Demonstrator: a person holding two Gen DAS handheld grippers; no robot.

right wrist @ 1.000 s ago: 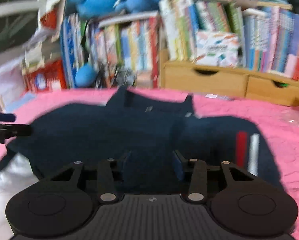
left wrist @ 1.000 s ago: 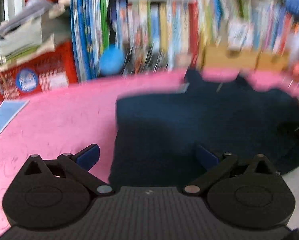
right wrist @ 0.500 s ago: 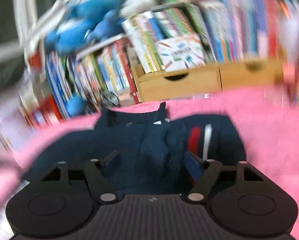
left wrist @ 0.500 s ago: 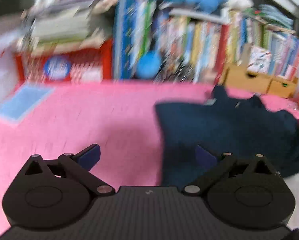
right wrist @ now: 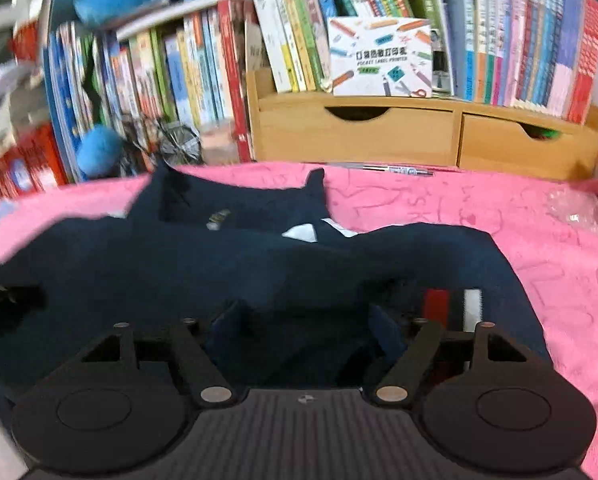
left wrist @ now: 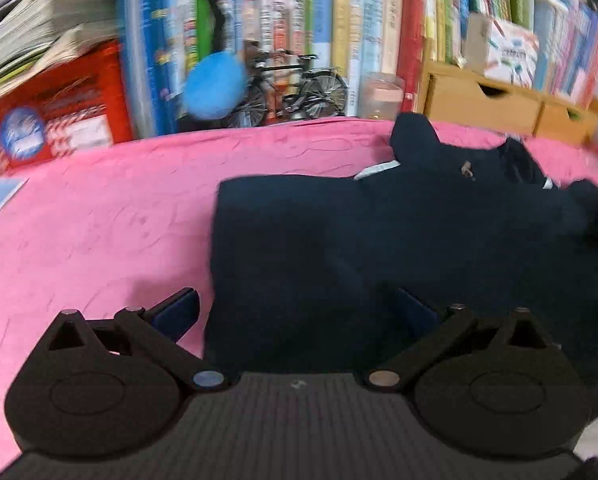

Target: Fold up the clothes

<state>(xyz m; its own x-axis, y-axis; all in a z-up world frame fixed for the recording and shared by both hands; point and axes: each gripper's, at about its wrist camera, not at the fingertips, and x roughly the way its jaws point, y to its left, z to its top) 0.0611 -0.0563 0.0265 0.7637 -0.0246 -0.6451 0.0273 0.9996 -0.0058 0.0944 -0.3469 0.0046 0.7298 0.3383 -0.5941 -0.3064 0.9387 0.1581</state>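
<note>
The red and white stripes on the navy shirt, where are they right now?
Right wrist view: the stripes sit on the navy shirt, just beyond the right claw's right finger.

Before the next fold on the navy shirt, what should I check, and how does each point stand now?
1. Left claw open: ok.
2. Right claw open: ok.
3. Shirt on the pink cover: ok.
4. Shirt flat: not ok, bunched near the right claw.
5. Left claw at the shirt's edge: ok.
6. Collar toward the books: ok.
</note>
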